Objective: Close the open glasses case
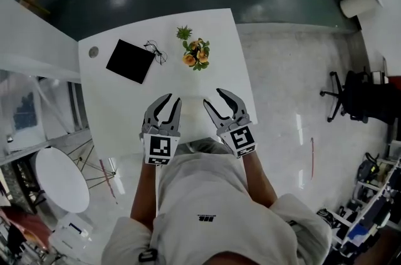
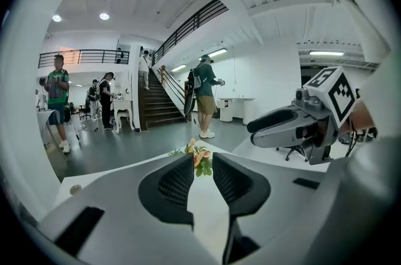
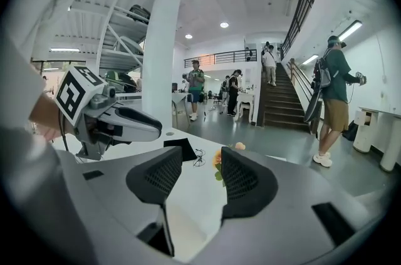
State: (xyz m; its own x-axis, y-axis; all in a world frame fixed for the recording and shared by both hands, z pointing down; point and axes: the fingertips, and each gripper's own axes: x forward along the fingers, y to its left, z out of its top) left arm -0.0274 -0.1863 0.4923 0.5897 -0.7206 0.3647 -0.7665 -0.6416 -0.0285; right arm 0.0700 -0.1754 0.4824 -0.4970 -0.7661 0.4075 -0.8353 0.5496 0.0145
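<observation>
A black glasses case (image 1: 130, 61) lies spread flat as a dark square at the far left of the white table (image 1: 119, 107). A pair of thin-framed glasses (image 1: 155, 51) rests just right of it. In the right gripper view the case (image 3: 182, 148) and glasses (image 3: 199, 158) show beyond the jaws. My left gripper (image 1: 173, 98) and right gripper (image 1: 213, 97) hover side by side over the table's near edge, well short of the case. Both stand open with nothing between the fingers. The left gripper's (image 2: 203, 173) own view shows no case.
A small pot of orange flowers (image 1: 196, 52) stands at the table's far right, also in the left gripper view (image 2: 200, 160). A round grey cap (image 1: 93, 52) sits at the far left corner. A round white side table (image 1: 61, 179) and a black office chair (image 1: 351, 98) flank the table. People stand in the hall.
</observation>
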